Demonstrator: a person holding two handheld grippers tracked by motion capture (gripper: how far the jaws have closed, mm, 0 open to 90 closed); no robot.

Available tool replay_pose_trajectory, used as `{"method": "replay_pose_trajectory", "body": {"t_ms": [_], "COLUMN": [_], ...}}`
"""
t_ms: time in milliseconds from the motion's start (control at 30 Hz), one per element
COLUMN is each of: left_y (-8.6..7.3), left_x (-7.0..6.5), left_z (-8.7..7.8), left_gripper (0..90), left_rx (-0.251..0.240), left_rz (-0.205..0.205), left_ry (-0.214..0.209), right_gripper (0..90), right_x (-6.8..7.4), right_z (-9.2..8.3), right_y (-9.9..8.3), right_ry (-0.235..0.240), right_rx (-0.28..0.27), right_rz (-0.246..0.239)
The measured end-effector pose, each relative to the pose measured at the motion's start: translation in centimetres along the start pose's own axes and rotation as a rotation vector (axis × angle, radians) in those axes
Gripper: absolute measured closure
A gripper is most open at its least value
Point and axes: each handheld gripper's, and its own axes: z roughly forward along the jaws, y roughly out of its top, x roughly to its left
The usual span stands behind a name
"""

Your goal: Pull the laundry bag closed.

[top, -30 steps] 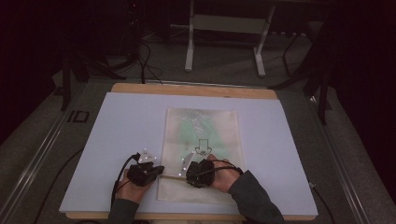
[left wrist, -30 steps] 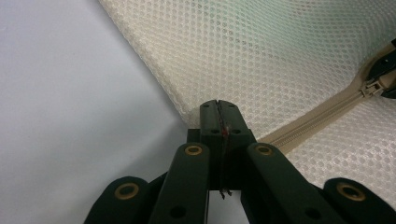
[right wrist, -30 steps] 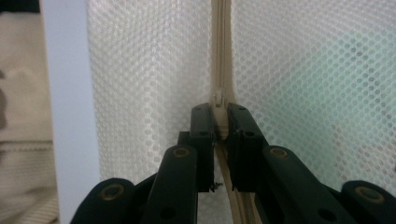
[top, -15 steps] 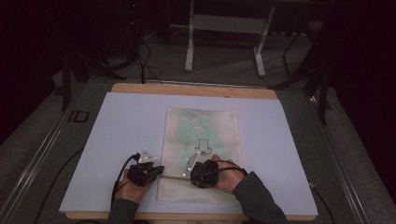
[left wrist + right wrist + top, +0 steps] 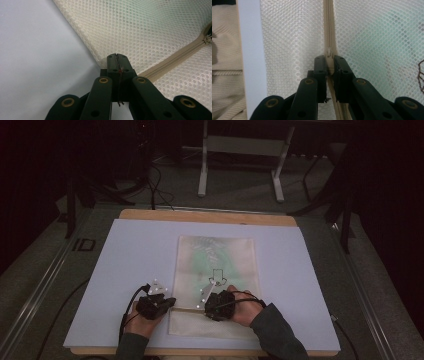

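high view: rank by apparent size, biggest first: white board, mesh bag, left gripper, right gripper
1. white board: largest by far, covering most of the table.
2. mesh bag: lies on the board, covering its middle strip.
3. left gripper and right gripper: they look about alike, both partly covered by hands, so no ranking between them.

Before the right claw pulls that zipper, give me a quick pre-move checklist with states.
1. Left claw pinches the mesh bag's edge by the zipper end: ok, jaws together on the mesh.
2. Right claw closed on the zipper pull: ok, jaws sit either side of the zipper tape with the pull at their tips.
3. Bag lies flat on the white mat: ok.
4. Zipper line straight ahead of the right claw: ok.
5. Cables clear of the bag: cannot tell; one loops over the right hand.
6. How far the zipper is open: cannot tell.
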Motion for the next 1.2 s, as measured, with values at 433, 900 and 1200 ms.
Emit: {"method": "replay_pose_trajectory", "body": {"t_ms": [433, 900, 1200], "left_y": [0.0, 0.0, 0.0], "left_x": [0.0, 0.0, -0.1], "left_z": [0.0, 0.0, 0.0], "left_gripper": [89.5, 89.4, 89.4], "left_rx": [0.001, 0.002, 0.003], "left_rz": [0.003, 0.007, 0.010], "left_ry": [0.002, 0.004, 0.007], "right_gripper": [82.2, 82.2, 82.3], "right_x": [-0.2, -0.4, -0.6], "right_z": [-0.2, -0.7, -0.8], "right_y": [-0.3, -0.8, -1.1], "right_ry": [0.005, 0.005, 0.006], "right_rx": [-0.001, -0.001, -0.006], "right_rz": [0.010, 0.013, 0.017]}}
